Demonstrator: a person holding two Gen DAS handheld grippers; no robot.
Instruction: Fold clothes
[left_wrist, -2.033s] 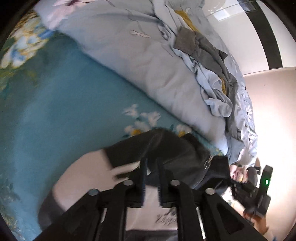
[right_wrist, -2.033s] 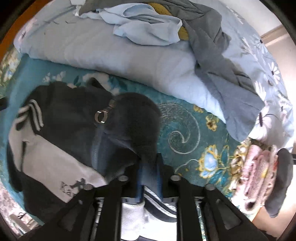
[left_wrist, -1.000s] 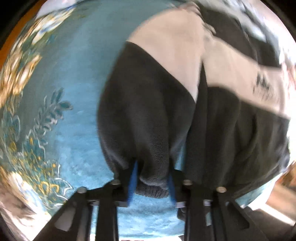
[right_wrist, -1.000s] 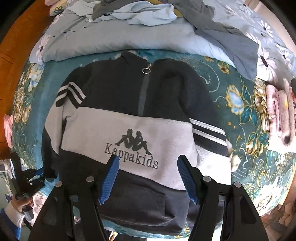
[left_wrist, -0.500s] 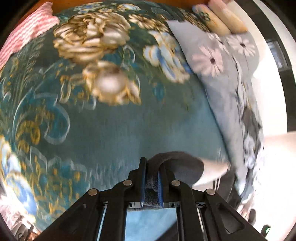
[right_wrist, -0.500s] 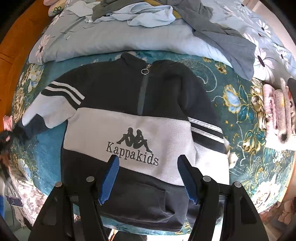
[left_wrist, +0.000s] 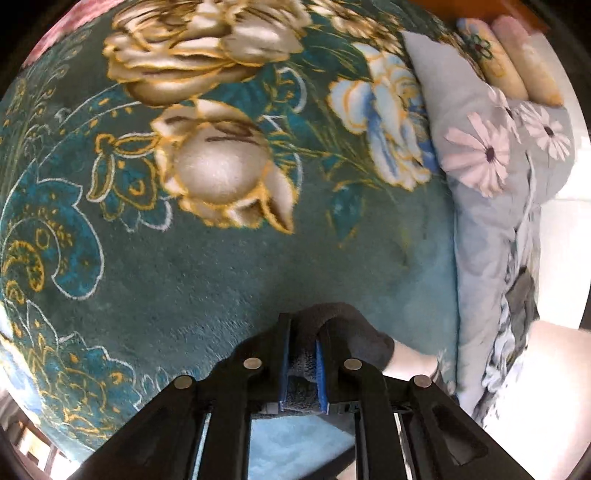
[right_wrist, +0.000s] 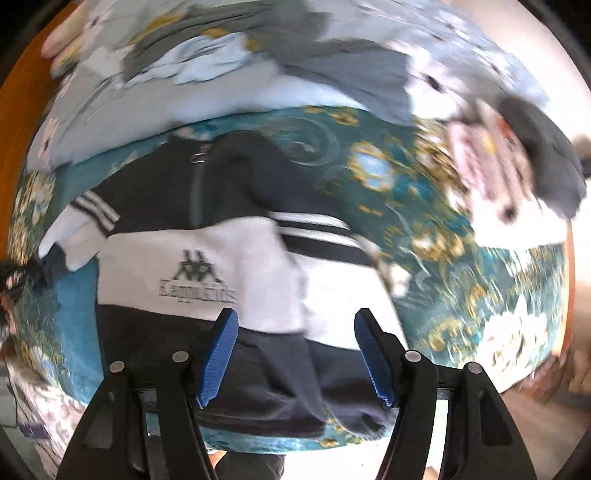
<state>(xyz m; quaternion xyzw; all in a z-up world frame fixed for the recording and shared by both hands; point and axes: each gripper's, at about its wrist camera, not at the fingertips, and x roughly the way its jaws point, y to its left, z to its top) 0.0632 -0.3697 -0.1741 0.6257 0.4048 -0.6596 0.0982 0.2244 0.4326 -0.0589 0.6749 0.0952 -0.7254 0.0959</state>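
A dark grey and white zip sweatshirt (right_wrist: 207, 251) with striped sleeves and a printed chest logo lies front up on the teal flowered blanket (right_wrist: 424, 229). Its left sleeve is stretched out sideways. My left gripper (left_wrist: 303, 332) is shut on the dark cuff (left_wrist: 354, 325) of that sleeve, low over the blanket (left_wrist: 221, 277). My right gripper (right_wrist: 295, 350) hangs open above the sweatshirt's lower right part, with nothing between its blue pads (right_wrist: 221, 343). The right wrist view is blurred by motion.
A pale blue quilt (right_wrist: 221, 99) with loose grey and blue clothes (right_wrist: 332, 62) runs along the far side of the bed. A pink folded pile with a dark garment (right_wrist: 517, 155) sits at the right. Flowered pillows (left_wrist: 491, 147) lie beyond the left gripper.
My left gripper took hold of the left cuff and pulled the sleeve out sideways. My right gripper let go of the collar, opened, and now swings over the sweatshirt's right side.
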